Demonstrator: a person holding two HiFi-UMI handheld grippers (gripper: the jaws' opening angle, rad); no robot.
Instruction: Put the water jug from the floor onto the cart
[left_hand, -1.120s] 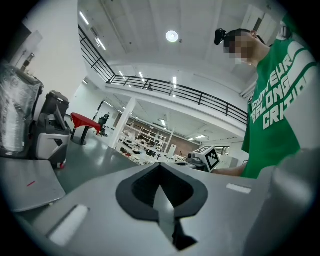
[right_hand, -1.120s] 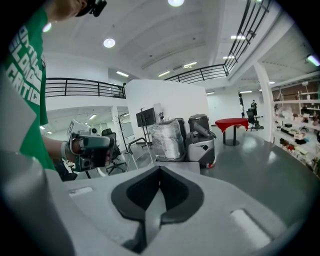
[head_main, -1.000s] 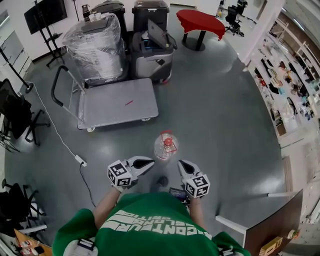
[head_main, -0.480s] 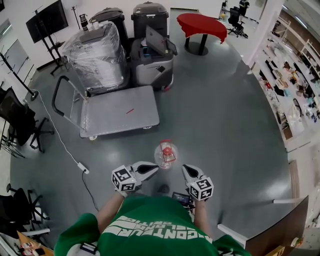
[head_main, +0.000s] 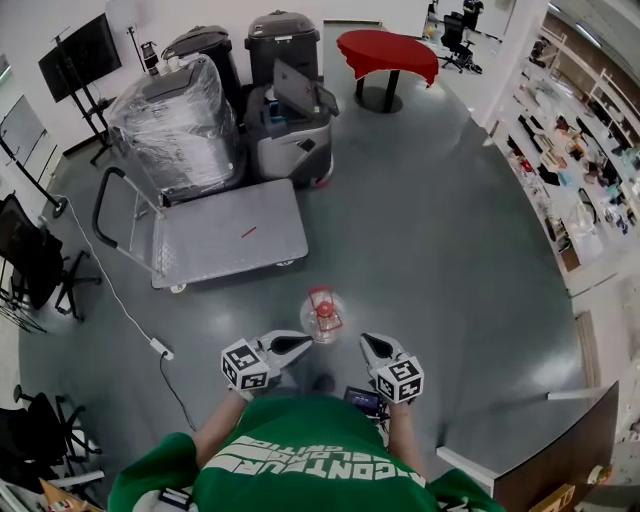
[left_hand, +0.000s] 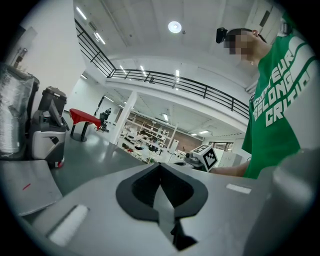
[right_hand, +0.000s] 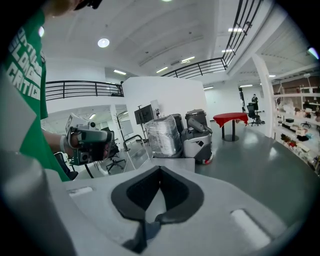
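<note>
The jug (head_main: 323, 315) stands upright on the floor (head_main: 440, 260) at 12 o'clock, just beyond the closed, empty left tool (head_main: 298, 345) and right tool (head_main: 369, 347), left looking nearer; cart (head_main: 225, 235) at 11 o'clock

Green short-sleeved T-shirt (head_main: 300, 455) with white lettering, pale grey left claw (head_main: 297, 344) and right claw (head_main: 370, 345), black-and-white marker cubes (head_main: 245, 366)

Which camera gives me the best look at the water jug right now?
The head view: the water jug stands on the floor, seen whole from above, its red top showing. The left and right gripper views show none of it.
</note>
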